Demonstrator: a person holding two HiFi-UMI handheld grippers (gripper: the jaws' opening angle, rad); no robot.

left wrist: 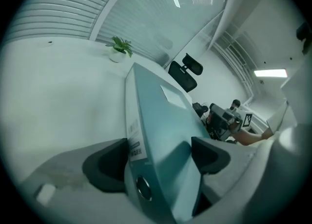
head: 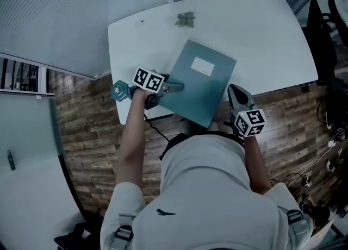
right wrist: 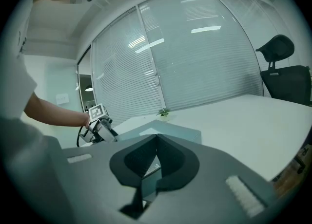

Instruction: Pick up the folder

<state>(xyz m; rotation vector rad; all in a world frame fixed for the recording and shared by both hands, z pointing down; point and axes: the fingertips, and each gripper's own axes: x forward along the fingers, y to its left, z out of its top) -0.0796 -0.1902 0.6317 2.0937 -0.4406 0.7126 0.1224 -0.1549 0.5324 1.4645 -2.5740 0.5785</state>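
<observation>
A teal folder (head: 198, 83) with a white label lies flat on the white table (head: 261, 31), its near corner hanging over the front edge. My left gripper (head: 176, 87) is at the folder's left side and stands open. In the left gripper view the folder's spine end (left wrist: 161, 121) sits between the wide jaws of the left gripper (left wrist: 156, 157); no clear squeeze shows. My right gripper (head: 236, 94) hovers just off the folder's near right edge, shut and empty. In the right gripper view the folder (right wrist: 180, 131) lies beyond the closed right gripper (right wrist: 156, 142).
A small potted plant (head: 185, 19) stands at the table's far side. A black office chair (head: 321, 31) is at the table's right end. Blinds and glass walls run behind the table. Wood floor lies below the front edge.
</observation>
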